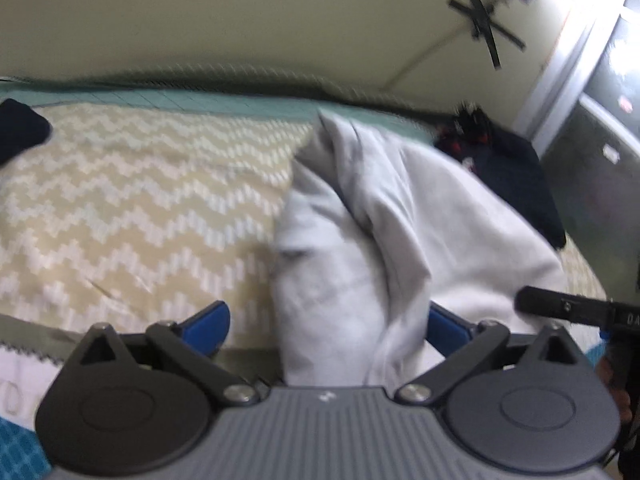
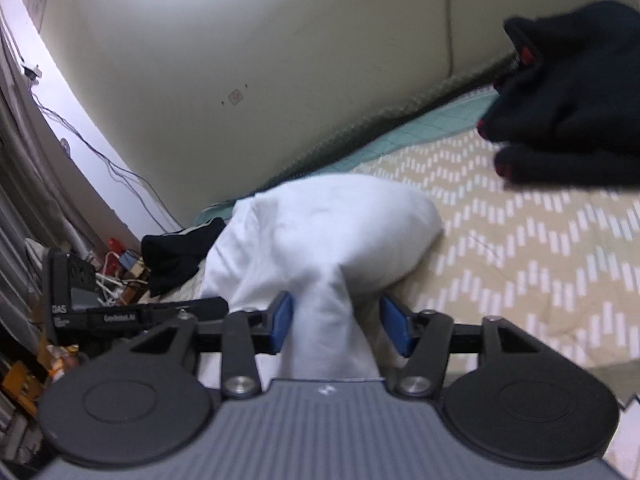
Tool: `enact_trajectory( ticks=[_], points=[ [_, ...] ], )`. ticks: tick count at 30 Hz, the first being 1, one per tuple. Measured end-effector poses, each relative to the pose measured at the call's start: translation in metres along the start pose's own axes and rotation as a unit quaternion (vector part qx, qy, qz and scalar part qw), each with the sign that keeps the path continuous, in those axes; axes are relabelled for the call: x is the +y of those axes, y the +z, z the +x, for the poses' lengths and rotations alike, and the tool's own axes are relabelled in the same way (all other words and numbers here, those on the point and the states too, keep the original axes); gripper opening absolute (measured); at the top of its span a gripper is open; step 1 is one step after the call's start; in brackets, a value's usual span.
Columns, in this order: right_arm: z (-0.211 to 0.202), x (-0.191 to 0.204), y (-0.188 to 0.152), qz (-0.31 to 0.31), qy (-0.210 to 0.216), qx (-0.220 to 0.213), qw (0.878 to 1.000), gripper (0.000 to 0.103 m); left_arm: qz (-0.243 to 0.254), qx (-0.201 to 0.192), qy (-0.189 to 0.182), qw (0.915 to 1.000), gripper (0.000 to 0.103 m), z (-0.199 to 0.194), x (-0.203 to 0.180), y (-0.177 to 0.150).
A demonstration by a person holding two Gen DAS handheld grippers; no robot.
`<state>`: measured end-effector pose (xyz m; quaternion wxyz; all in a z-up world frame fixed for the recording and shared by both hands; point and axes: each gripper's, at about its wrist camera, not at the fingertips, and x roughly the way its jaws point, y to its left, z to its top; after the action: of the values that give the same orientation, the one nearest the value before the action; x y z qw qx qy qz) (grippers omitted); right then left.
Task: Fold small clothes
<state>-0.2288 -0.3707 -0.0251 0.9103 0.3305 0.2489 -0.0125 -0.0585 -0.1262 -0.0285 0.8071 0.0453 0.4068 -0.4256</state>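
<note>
A white garment (image 1: 360, 232) lies bunched on a bed with a beige zigzag cover (image 1: 140, 200). My left gripper (image 1: 332, 324) is open, its blue pads (image 1: 210, 322) wide apart, and a fold of the garment runs between them. In the right wrist view the white garment (image 2: 320, 232) drapes up into my right gripper (image 2: 334, 322). Its blue pads (image 2: 282, 322) stand apart on either side of the cloth without pressing it. The other gripper's black body (image 1: 576, 310) shows at the right of the left wrist view.
Dark navy clothes (image 1: 504, 168) lie at the bed's far right and another dark piece (image 1: 20, 128) at far left. A dark garment with red dots (image 2: 572, 100) lies on the bed in the right wrist view. Cluttered cables and boxes (image 2: 116, 272) sit beside the bed. A cream wall (image 2: 240, 60) is behind.
</note>
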Motion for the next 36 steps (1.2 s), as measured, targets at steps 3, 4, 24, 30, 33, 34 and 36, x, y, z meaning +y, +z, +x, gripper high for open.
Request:
enact_trajectory(
  ticks=[3, 4, 24, 30, 33, 34, 36],
  points=[
    [0.011, -0.007, -0.006, 0.013, 0.014, 0.018, 1.0, 0.06, 0.033, -0.006, 0.01, 0.9994, 0.103, 0.005, -0.017, -0.006],
    [0.015, -0.005, -0.006, 0.012, 0.016, 0.016, 1.0, 0.059, 0.038, -0.009, 0.006, 0.9992, 0.103, 0.007, -0.021, -0.007],
    [0.044, 0.016, -0.014, -0.022, 0.055, 0.014, 0.998, 0.06, 0.056, -0.041, 0.016, 0.9974, 0.103, 0.005, -0.028, -0.021],
    [0.042, 0.016, -0.015, -0.024, 0.057, 0.01, 0.998, 0.065, 0.058, -0.047, 0.017, 0.9971, 0.103, 0.002, -0.028, -0.025],
    [0.043, 0.016, -0.015, -0.026, 0.059, 0.011, 0.998, 0.067, 0.051, -0.051, 0.01, 0.9974, 0.103, 0.001, -0.026, -0.026],
    [0.043, 0.016, -0.015, -0.026, 0.06, 0.01, 0.998, 0.068, 0.047, -0.052, 0.008, 0.9975, 0.103, 0.0, -0.026, -0.026],
    [0.043, 0.016, -0.014, -0.027, 0.061, 0.009, 0.998, 0.071, 0.044, -0.053, 0.008, 0.9976, 0.103, 0.0, -0.025, -0.026]
  ],
)
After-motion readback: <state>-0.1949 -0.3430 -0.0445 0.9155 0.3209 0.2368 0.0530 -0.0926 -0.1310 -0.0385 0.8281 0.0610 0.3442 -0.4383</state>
